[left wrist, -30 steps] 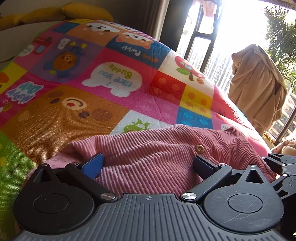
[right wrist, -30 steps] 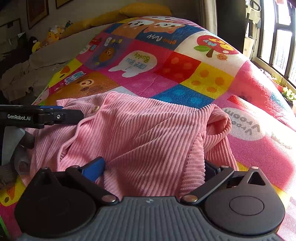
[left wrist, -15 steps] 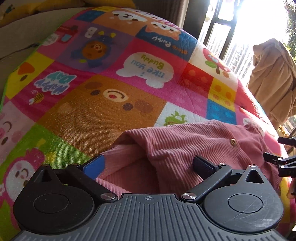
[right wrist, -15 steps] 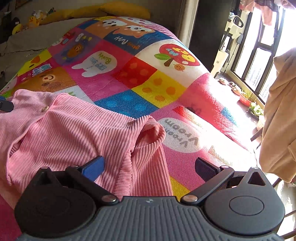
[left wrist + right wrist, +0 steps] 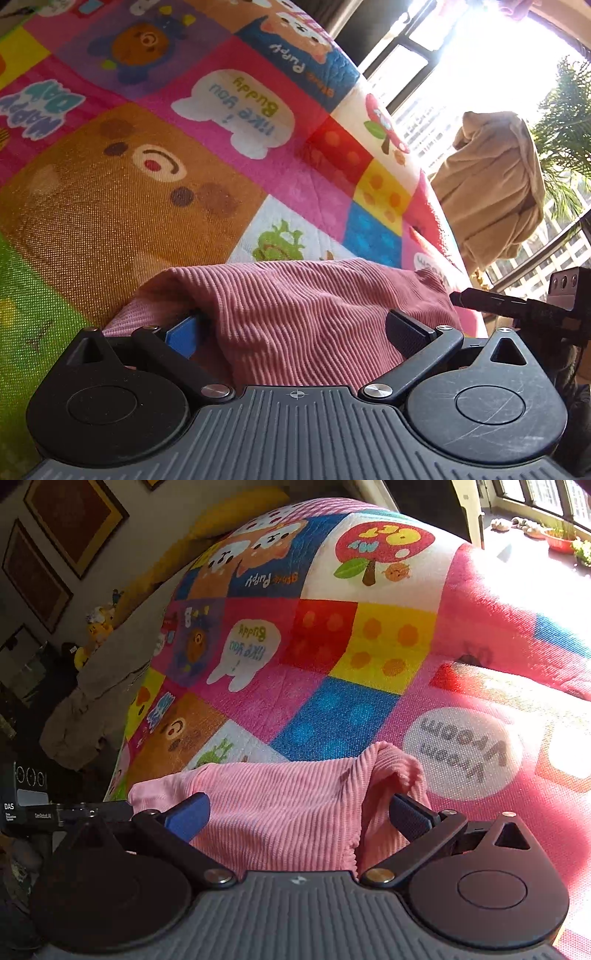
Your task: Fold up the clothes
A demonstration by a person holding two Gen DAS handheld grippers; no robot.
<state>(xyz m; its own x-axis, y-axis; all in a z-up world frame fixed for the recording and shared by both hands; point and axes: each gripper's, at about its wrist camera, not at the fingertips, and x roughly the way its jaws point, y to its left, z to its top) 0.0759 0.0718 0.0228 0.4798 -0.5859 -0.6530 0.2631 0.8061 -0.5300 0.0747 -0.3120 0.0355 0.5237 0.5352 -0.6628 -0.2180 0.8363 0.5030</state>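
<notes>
- the pink ribbed knit garment (image 5: pixel 295 317) lies bunched at the near edge of a patchwork play mat (image 5: pixel 122 206), right in front of both grippers.
- the left gripper (image 5: pixel 295 332) has its fingers spread wide, the blue-padded finger (image 5: pixel 183 334) on one side and the black finger (image 5: pixel 408 334) on the other, with a thick fold of the garment heaped between them; the fingers are not pinched onto the cloth, though the blue pad sits tucked under a loose flap of it.
- the right gripper (image 5: pixel 299 816) is likewise spread open, its fingers resting on either side of the garment's bunched fabric; a rolled fold (image 5: pixel 391 771) rises just beside its right-hand finger.
- in the left wrist view the right gripper's dark finger tip (image 5: pixel 491 299) pokes in from the right edge, close to the garment's far corner.
- in the right wrist view the body of the left gripper (image 5: pixel 48 812) shows at the left edge, level with the garment's other end.
- the mat carries cartoon squares: a brown bear face (image 5: pixel 155 166), a speech bubble reading "i like you buddy" (image 5: pixel 240 110), and a mushroom tree (image 5: pixel 384 546).
- beyond the mat's far side, a tan garment (image 5: pixel 495 184) hangs draped by a bright window (image 5: pixel 480 55).
- framed pictures (image 5: pixel 70 524) hang on the wall and soft toys (image 5: pixel 98 626) sit near yellow cushions (image 5: pixel 236 513).
</notes>
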